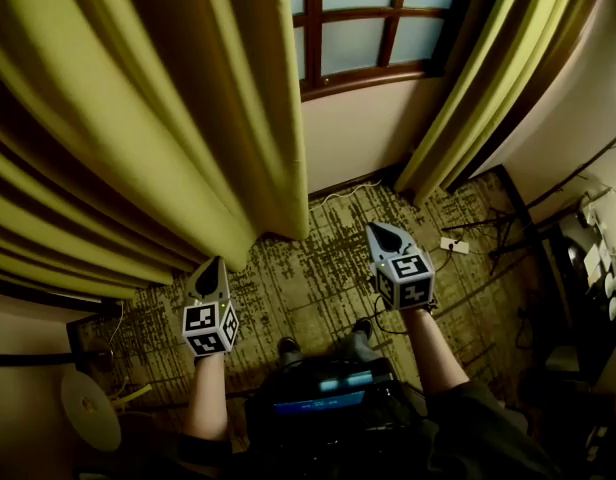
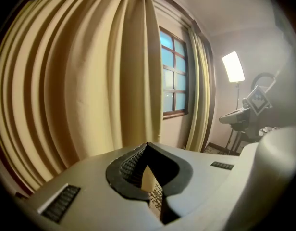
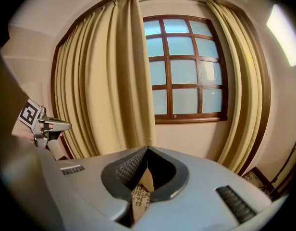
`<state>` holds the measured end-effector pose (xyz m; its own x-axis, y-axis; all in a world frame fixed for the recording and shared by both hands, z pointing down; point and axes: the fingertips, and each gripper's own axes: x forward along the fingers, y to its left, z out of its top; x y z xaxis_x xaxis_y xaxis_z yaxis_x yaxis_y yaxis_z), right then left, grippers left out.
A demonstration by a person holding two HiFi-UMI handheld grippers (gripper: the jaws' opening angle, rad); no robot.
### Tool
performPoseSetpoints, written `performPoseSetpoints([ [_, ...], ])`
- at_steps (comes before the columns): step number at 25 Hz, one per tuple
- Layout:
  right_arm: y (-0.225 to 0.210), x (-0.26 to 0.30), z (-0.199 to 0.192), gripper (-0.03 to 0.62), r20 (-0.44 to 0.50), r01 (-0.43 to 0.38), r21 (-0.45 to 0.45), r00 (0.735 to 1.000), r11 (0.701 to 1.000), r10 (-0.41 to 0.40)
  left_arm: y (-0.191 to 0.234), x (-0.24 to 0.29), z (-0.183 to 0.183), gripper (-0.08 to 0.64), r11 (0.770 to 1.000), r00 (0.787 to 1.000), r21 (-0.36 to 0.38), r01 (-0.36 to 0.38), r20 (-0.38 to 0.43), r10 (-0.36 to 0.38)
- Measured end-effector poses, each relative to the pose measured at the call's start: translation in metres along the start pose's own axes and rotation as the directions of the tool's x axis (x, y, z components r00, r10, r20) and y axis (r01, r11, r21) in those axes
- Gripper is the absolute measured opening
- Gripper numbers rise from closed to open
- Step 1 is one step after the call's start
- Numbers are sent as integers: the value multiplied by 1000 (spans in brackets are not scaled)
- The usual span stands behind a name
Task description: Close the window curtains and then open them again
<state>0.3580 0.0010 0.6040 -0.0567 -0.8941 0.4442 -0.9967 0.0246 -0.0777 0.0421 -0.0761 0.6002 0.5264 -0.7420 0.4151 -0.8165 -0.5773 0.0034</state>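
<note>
1. Left gripper [image 1: 214,262]: I read its jaws as pressed together at the tips, with nothing gripped. Only carpet [image 1: 318,278] and a strip of curtain show through the gap behind the tips.
2. Right gripper [image 1: 380,226]: its jaws are likewise together and empty. It is held in front of the wall [image 1: 363,128] under the window [image 1: 358,18], pointing toward it.
3. Left curtain [image 1: 138,118]: it hangs in deep folds to the floor and covers the window's left edge. Its inner edge falls just left of the visible panes.
4. Right curtain [image 1: 488,78]: it is gathered in a narrow bunch at the window's right side, reaching down to the carpet.
5. Window: most of the wood-framed panes are uncovered between the two curtains.
6. Position: in the head view the left gripper's tip lies just below the left curtain's hem. Its own view shows the fabric ahead of the jaws, not between them. The right gripper is well apart from both curtains.
7. Surroundings: cables [image 1: 508,233] lie on the carpet at the right.
</note>
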Motion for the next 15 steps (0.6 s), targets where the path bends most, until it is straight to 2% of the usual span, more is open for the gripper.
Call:
performPoseSetpoints([
  [8,-48,-17,-11,17,1,43,48,999,998,-43,-62,30,9,0,995,996,38,91,-24,-90],
  [15,-113,-34,-29,17,3,91,115,996,989,-92,-137,78,24,0,976,980,97,195,-49,-191],
])
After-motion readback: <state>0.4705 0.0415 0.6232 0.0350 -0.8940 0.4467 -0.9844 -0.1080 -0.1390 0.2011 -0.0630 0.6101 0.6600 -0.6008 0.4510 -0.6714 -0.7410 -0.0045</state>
